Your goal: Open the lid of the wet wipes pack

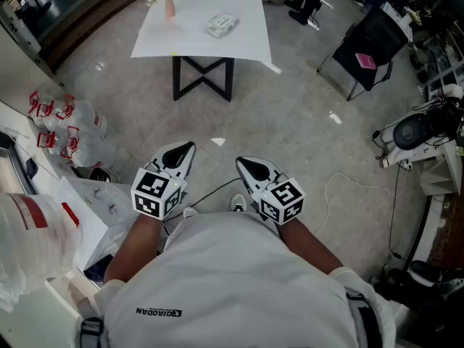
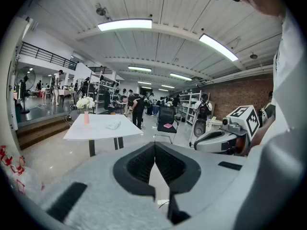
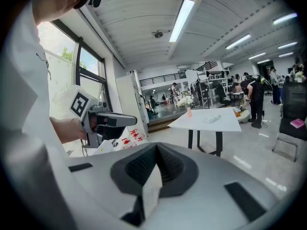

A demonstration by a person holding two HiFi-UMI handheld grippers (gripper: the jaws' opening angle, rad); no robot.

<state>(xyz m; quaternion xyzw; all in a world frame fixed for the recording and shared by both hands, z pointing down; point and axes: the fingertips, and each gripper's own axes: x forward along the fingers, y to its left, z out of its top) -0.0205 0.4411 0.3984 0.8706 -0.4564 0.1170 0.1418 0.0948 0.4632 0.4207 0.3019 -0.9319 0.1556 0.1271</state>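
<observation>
White cloth of the person's shirt (image 1: 232,281) fills the near edge of the head view. Just past it, the left gripper (image 1: 190,146) and the right gripper (image 1: 240,161) are held side by side above the grey floor (image 1: 290,122), not touching each other. Each gripper's jaws are pressed together at the tips, with nothing between them. Well ahead stands a white table (image 1: 196,38) on black crossed legs. The wet wipes pack (image 1: 221,25) lies on the tabletop, far from both grippers. A pink vase (image 1: 169,7) of white flowers stands near the table's far left corner.
</observation>
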